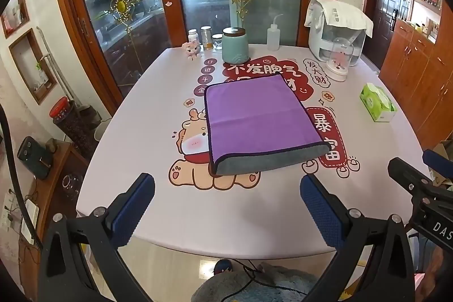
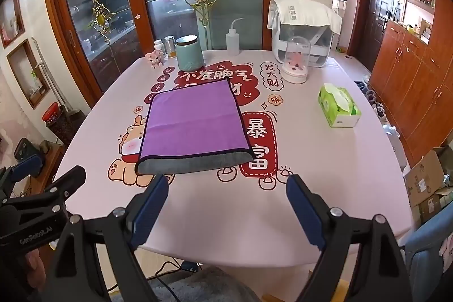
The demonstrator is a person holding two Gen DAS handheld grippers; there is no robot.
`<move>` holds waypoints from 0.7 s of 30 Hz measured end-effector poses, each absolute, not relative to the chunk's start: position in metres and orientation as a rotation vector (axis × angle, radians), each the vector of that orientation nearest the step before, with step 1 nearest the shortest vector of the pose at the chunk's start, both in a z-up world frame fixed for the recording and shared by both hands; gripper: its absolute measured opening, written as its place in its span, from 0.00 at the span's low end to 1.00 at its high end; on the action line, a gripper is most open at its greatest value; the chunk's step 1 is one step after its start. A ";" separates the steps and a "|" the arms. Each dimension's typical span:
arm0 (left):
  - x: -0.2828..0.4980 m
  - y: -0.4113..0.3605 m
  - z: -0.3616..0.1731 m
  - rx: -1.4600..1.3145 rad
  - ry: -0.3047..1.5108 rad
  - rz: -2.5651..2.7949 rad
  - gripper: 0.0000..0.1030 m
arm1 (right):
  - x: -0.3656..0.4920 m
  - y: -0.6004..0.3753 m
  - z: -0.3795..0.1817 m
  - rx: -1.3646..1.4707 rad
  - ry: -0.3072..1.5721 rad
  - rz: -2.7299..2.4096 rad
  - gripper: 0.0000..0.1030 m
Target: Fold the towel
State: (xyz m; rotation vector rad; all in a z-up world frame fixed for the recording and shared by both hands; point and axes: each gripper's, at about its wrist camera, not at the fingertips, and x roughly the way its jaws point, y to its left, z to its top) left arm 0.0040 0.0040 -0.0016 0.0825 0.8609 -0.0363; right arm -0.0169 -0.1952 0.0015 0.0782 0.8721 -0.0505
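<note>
Purple towel (image 2: pixel 195 122) folded on table (image 2: pixel 325 177), right tool (image 2: pixel 226 190) wide apart, w/ nothing gripped

One folded purple towel (image 1: pixel 254 115), two tongs, left tongs (image 1: pixel 226 205) and right tongs (image 2: pixel 226 205), one tissue box (image 1: pixel 378 102), one squeeze bottle (image 1: pixel 273 34), one teal canister (image 1: pixel 235 45), three small jars (image 1: pixel 206 37), one glass dome (image 1: pixel 338 60)

The towel (image 1: pixel 256 118) (image 2: pixel 195 123) was laid flat near the middle of the surface (image 1: pixel 240 205) (image 2: pixel 325 174), folded once into a rectangle. Its upper face was purple with a dark hem; a grey underside was exposed along the fold nearest the surface's near edge.
</note>
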 end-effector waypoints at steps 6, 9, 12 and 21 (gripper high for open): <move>0.008 0.004 -0.003 0.080 0.872 -0.043 0.99 | -0.015 -0.196 0.003 0.085 0.869 -0.053 0.84; 0.008 0.004 -0.003 0.079 0.871 -0.041 0.99 | -0.015 -0.195 0.005 0.080 0.860 -0.048 0.84; 0.009 0.004 -0.002 0.078 0.871 -0.043 0.99 | -0.016 -0.193 0.008 0.067 0.847 -0.048 0.84; 0.010 0.004 -0.002 0.078 0.870 -0.048 0.99 | -0.012 -0.190 0.010 0.052 0.853 -0.049 0.84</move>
